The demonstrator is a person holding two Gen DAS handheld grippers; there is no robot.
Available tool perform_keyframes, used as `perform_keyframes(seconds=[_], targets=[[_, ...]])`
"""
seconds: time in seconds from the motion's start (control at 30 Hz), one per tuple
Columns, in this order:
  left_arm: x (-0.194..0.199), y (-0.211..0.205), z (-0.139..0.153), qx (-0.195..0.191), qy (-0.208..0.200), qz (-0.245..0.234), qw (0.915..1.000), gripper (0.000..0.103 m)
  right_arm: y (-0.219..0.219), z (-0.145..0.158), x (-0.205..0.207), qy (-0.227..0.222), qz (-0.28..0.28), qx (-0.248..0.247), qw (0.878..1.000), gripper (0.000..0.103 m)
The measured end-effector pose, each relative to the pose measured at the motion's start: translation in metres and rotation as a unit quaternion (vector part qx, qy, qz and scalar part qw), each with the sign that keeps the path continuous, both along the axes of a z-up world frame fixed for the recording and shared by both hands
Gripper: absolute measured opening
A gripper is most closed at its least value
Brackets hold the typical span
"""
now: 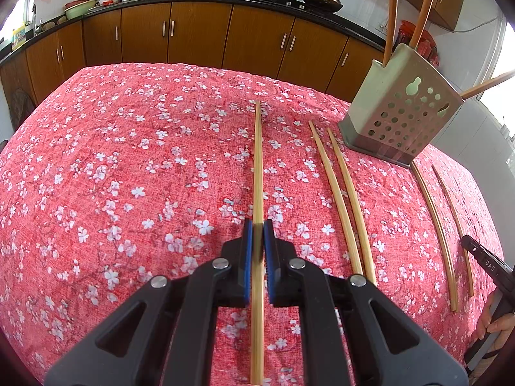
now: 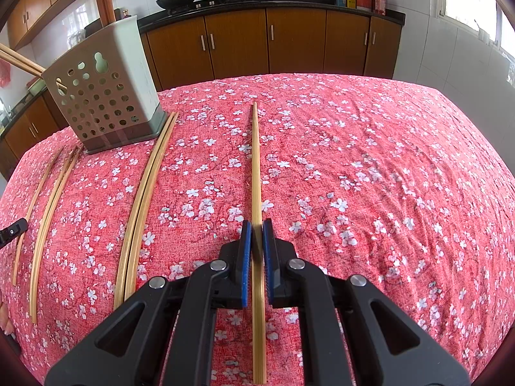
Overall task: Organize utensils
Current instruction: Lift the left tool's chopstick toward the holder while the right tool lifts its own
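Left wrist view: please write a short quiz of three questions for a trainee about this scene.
1. True or false: the left tool is open and empty.
2. Where does the perforated holder stand? A: on the flowered cloth. B: on the kitchen counter. C: on the stove.
3. How many loose chopsticks lie on the cloth in the left wrist view?

Key:
1. False. It is shut on a chopstick.
2. A.
3. Four.
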State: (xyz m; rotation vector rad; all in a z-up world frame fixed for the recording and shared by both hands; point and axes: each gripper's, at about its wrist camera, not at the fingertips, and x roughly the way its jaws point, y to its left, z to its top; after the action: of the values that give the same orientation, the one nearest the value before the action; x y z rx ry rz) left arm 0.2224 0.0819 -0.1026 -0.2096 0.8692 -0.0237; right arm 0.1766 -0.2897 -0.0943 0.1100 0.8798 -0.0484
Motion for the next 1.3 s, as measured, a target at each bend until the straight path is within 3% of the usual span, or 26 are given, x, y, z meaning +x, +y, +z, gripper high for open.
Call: perform_keyframes(seconds=[0.37, 0.5, 0.9, 1.03, 1.3], targets=[[0.000, 0.000, 0.000, 0.001, 0.000, 0.000, 1.0000, 0.010, 0.000, 0.002, 0.000, 0.001, 0.001, -0.003, 1.000, 0.009], [-0.003, -0.014, 0.003, 0.046, 0.008, -0.009, 0.9989, 0.011, 0.006, 0.002, -0.005, 0.002, 0.009, -0.011, 1.000, 0.009], [-0.012, -0.013, 0.003, 0.037, 0.006, -0.011, 0.9993, 0.008, 0.005, 0.005, -0.023, -0.002, 0.012, 0.015, 1.000, 0.008], [-0.020, -0.011, 0.017, 0.037, -0.012, -0.013, 0.9992, 0.008, -0.002, 0.025, -0.037, -0.043, 0.010, 0.014, 0.999, 0.008], [-0.038, -0.015, 0.076, 0.034, -0.094, -0.023, 0.9948, 0.008, -0.010, 0.075, -0.052, -0.125, -0.001, 0.008, 0.992, 0.008]])
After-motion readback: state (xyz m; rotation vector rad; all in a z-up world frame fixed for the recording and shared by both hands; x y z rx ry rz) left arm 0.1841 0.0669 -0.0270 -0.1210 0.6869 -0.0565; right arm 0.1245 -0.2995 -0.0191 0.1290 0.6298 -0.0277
